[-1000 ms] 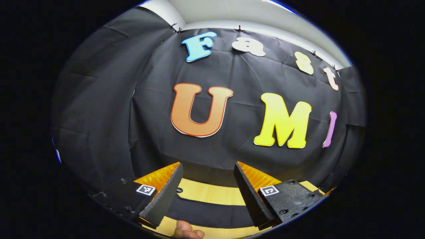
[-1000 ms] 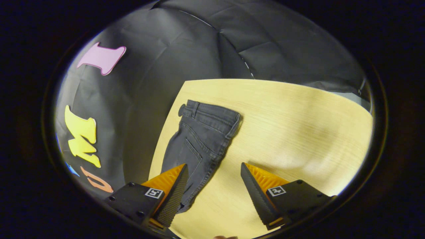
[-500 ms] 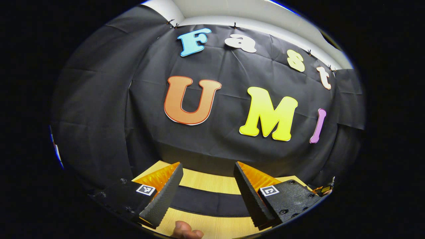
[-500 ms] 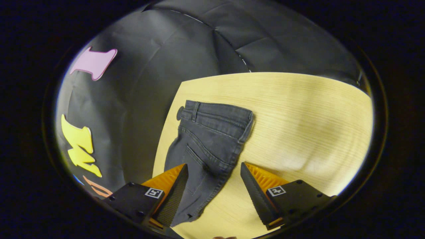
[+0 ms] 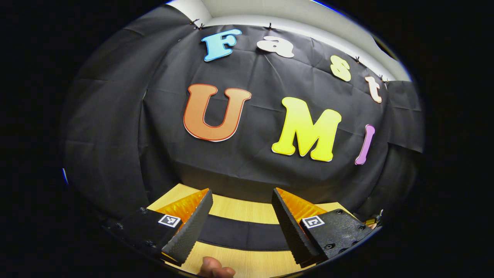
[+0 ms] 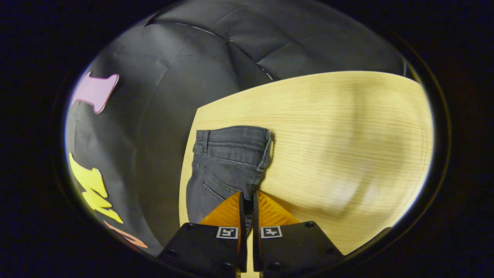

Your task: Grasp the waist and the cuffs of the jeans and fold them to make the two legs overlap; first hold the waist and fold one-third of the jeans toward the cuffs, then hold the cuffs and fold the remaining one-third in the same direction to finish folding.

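Observation:
In the right gripper view, dark grey jeans (image 6: 227,158) lie on the wooden table (image 6: 332,131) along its left edge, with the waistband at the far end. My right gripper (image 6: 247,196) is shut, and its orange fingers pinch the jeans' right-hand edge below the waist. In the left gripper view, a dark band of the jeans (image 5: 239,235) stretches across the table (image 5: 235,208) between the fingers, just beyond them. My left gripper (image 5: 241,193) hovers above it, open, with nothing in it. A fingertip (image 5: 215,268) of the hand holding it shows at the bottom edge.
The black cloth wall rises directly behind the table's far edge in the left gripper view. In the right gripper view, bare wood (image 6: 347,154) spreads to the right of the jeans. The table's left edge (image 6: 184,177) runs alongside the jeans.
My right gripper moved in on the jeans and went from wide open to shut on their edge below the waist. The left gripper drifted slightly and stayed open.

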The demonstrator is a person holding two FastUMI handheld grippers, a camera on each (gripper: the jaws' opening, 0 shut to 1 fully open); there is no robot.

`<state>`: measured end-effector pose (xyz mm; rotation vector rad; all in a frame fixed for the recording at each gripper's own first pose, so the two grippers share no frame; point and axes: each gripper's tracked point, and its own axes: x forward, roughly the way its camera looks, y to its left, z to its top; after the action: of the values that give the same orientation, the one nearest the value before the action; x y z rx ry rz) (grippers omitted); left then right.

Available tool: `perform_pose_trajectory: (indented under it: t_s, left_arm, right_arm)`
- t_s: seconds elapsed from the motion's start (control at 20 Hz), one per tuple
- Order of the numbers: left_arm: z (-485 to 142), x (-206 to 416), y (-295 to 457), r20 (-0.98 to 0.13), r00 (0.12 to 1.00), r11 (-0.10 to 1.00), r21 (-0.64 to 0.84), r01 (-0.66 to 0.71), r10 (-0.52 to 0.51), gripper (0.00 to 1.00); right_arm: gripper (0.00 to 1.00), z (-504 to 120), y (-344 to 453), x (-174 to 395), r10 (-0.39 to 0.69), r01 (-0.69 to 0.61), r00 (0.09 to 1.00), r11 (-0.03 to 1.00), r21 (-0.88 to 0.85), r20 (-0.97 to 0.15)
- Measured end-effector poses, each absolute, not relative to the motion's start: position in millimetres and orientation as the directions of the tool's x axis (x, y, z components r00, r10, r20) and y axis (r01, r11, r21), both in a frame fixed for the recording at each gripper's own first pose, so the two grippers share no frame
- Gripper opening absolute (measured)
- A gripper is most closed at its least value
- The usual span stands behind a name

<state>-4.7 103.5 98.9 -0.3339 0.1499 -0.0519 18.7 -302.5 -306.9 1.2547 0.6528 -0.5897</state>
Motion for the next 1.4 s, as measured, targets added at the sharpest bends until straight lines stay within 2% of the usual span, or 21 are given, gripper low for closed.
perform_pose_trajectory:
  t_s: [0.05,0.4,0.8,1.15,1.4]
  left_arm:
    - [99.6,-5.0,103.3,-0.138,0.987,0.943,-0.331,0.027,-0.076,0.98]
    - [99.6,-6.7,108.0,-0.146,0.987,0.944,-0.329,0.021,-0.073,0.98]
    - [93.4,-11.7,112.5,-0.158,0.985,0.938,-0.348,0.008,-0.068,0.98]
    - [90.3,-25.7,125.4,-0.173,0.984,0.936,-0.352,-0.021,-0.043,0.98]
    - [87.2,-33.4,136.5,-0.188,0.982,0.936,-0.348,-0.052,-0.015,0.98]
  right_arm:
    - [0.01,-309.3,-303.1,20.9,-0.049,0.721,0.675,0.253,0.645,-0.736]
    - [0.01,-273.0,-301.7,28.9,-0.061,0.653,0.729,0.360,0.666,-0.682]
    - [0.01,-175.0,-251.7,62.6,-0.122,0.447,0.823,0.742,0.499,-0.556]
    - [0.01,-117.5,-180.5,76.3,-0.068,0.268,0.889,0.878,0.396,-0.453]
    - [0.01,-92.7,-106.9,72.3,0.030,0.107,0.919,0.941,0.320,-0.394]
